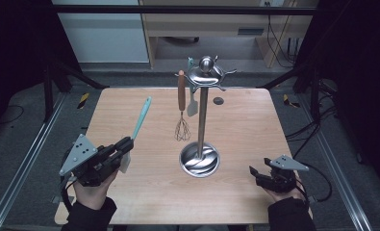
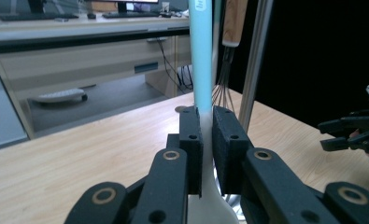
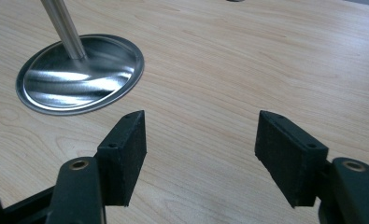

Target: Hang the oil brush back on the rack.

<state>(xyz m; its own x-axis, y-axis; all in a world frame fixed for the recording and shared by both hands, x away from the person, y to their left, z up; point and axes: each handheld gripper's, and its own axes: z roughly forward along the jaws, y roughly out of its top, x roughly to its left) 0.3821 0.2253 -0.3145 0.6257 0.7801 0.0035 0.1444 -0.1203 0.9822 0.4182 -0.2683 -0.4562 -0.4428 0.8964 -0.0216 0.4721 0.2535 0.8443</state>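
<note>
I have the spatula [image 1: 138, 121] pinched in my left hand-held gripper [image 1: 125, 147], jaws closed on the neck where the teal handle meets the pale blade. I judge it light and stiff in the handle but soft at the silicone blade, and smooth enough to pivot in the pads, so a hold on the neck suits it. The handle juts up and ahead of that gripper, toward the utensil stand [image 1: 200, 120], where a whisk [image 1: 181, 108] hangs. My left forearm is low over the bench [image 1: 245, 120], wrist tipped upward. My right hand-held gripper [image 1: 256, 174] rests near the bench's edge, jaws spread wide and empty.
</note>
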